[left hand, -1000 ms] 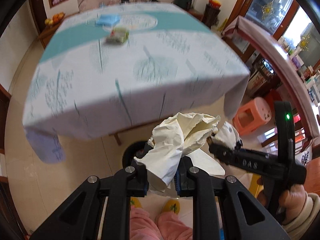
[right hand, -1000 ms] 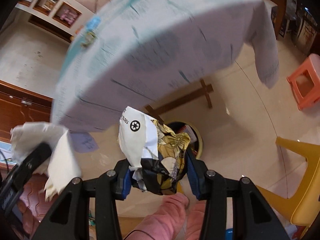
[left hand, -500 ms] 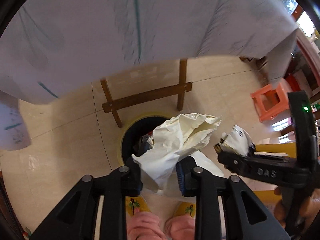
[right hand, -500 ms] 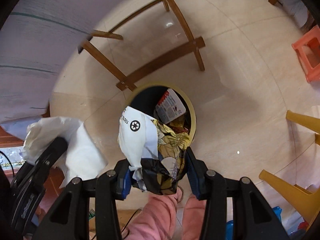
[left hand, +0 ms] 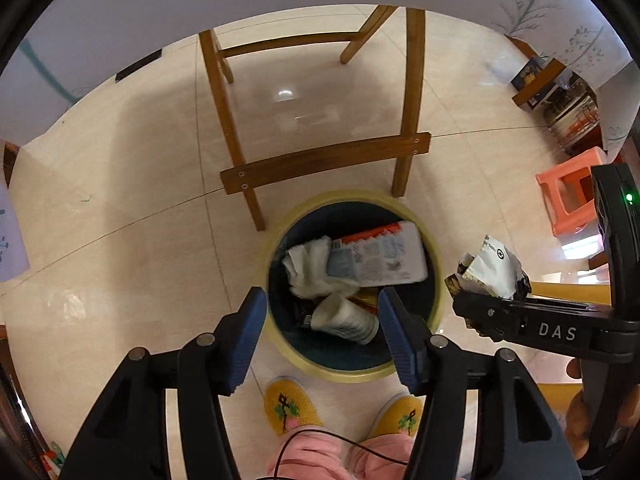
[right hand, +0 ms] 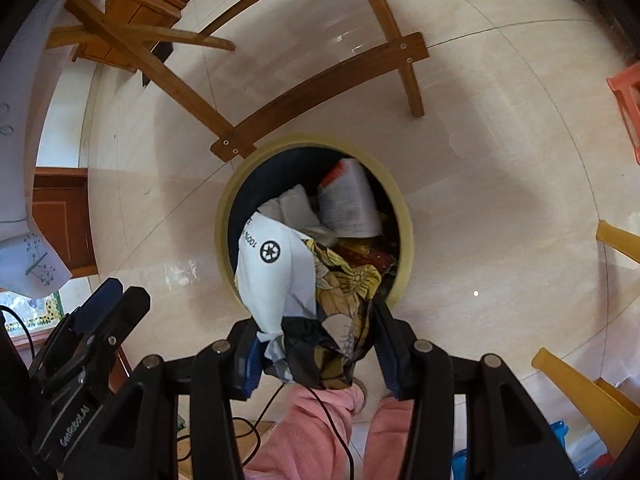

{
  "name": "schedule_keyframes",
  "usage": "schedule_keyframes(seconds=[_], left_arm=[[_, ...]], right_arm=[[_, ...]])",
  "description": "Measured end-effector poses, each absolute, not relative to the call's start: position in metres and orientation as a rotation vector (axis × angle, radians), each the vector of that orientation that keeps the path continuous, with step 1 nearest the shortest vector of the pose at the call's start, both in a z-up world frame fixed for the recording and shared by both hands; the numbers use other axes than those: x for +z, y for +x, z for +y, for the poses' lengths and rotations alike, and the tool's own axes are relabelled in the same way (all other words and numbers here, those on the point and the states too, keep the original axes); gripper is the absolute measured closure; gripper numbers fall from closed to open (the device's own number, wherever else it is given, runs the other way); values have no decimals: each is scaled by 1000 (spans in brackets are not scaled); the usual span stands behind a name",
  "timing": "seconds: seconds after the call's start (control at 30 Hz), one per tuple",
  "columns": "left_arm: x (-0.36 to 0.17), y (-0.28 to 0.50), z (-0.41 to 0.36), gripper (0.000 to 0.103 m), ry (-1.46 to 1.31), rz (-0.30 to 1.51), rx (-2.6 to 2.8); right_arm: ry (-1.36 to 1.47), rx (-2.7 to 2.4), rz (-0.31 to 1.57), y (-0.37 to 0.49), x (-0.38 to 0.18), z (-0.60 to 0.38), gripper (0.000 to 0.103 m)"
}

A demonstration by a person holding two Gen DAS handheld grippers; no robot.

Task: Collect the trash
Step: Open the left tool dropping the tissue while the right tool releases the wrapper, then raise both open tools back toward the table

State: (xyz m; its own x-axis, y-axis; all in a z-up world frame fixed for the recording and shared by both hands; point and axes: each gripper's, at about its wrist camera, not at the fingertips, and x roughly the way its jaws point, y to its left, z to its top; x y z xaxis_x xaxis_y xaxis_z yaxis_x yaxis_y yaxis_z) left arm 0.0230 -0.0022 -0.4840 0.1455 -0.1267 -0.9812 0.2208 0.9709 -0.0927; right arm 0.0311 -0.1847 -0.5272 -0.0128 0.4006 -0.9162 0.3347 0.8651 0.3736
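Trash bin [left hand: 436, 276], yellow-rimmed and standing on the floor beside a wooden frame [left hand: 324, 156], is positioned directly beneath both tools so that released items fall inside. Left tool [left hand: 322, 320] is spread wide with nothing between its pads, above crumpled tissue [left hand: 316, 270] lying in the bin. Right tool [right hand: 316, 354] is clamped on a crumpled wrapper [right hand: 288, 276], held over the bin's near rim for release.
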Motion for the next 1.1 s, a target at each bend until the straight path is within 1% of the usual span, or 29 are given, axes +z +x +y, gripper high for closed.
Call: schedule_keyframes(seconds=[0.17, 0.23, 0.27, 0.3, 0.47, 0.67, 0.87, 1.0, 1.1], left_arm=[[-479, 26, 5, 46, 71, 1390, -220], [-473, 26, 8, 46, 65, 1378, -211], [-470, 27, 9, 46, 62, 1372, -208], [-466, 28, 10, 46, 57, 1366, -206], [-448, 28, 14, 46, 54, 1337, -195], [-413, 26, 15, 46, 32, 1320, -192], [-357, 24, 18, 46, 4, 1297, -187], [-308, 20, 19, 46, 5, 1280, -187], [-271, 16, 21, 42, 8, 1262, -180]], right_arm=[[583, 78, 1608, 38, -526, -171, 44], [580, 83, 1598, 39, -523, -167, 36], [575, 84, 1591, 39, -521, -166, 28], [566, 83, 1584, 40, -519, -165, 22], [553, 76, 1570, 36, -504, -165, 21], [543, 74, 1555, 27, -467, -169, 21], [520, 65, 1500, 25, -401, -174, 21], [516, 66, 1443, 26, -352, -177, 21], [488, 67, 1414, 27, -315, -178, 22]])
